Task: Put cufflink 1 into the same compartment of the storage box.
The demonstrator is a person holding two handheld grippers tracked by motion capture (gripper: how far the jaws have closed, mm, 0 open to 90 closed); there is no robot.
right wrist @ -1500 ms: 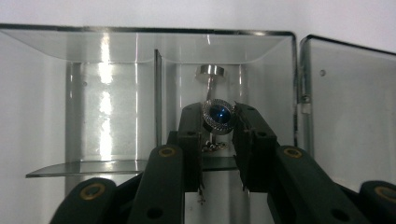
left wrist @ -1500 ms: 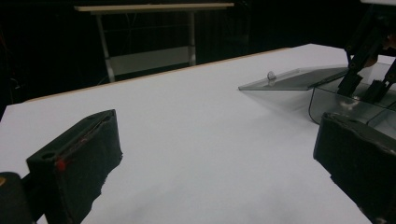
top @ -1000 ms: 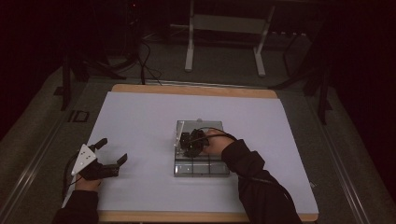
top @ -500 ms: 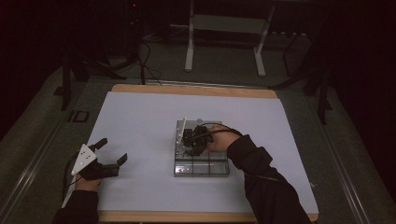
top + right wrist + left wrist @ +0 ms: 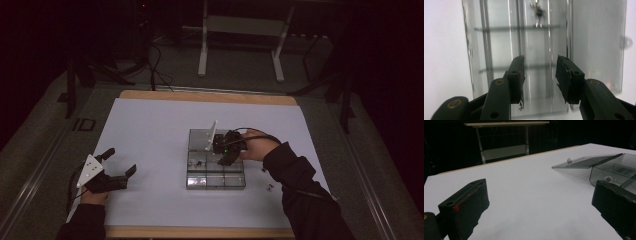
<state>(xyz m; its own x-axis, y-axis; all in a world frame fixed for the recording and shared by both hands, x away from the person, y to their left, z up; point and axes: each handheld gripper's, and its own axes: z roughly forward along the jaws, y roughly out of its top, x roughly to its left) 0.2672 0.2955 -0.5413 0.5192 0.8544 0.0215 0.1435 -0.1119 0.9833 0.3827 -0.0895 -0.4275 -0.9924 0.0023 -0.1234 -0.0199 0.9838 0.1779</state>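
The clear compartment box sits at the centre of the white surface, lid raised. The right tool hovers over it, jaws just opening, nothing between them. The left tool, at 8 o'clock, is spread wide and empty.

High view looks down from above; both tongs' views sit close, sharing the clear box.

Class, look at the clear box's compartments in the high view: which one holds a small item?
The left compartment of the middle row of the clear box: a small dark item lies in it, while the others look empty.
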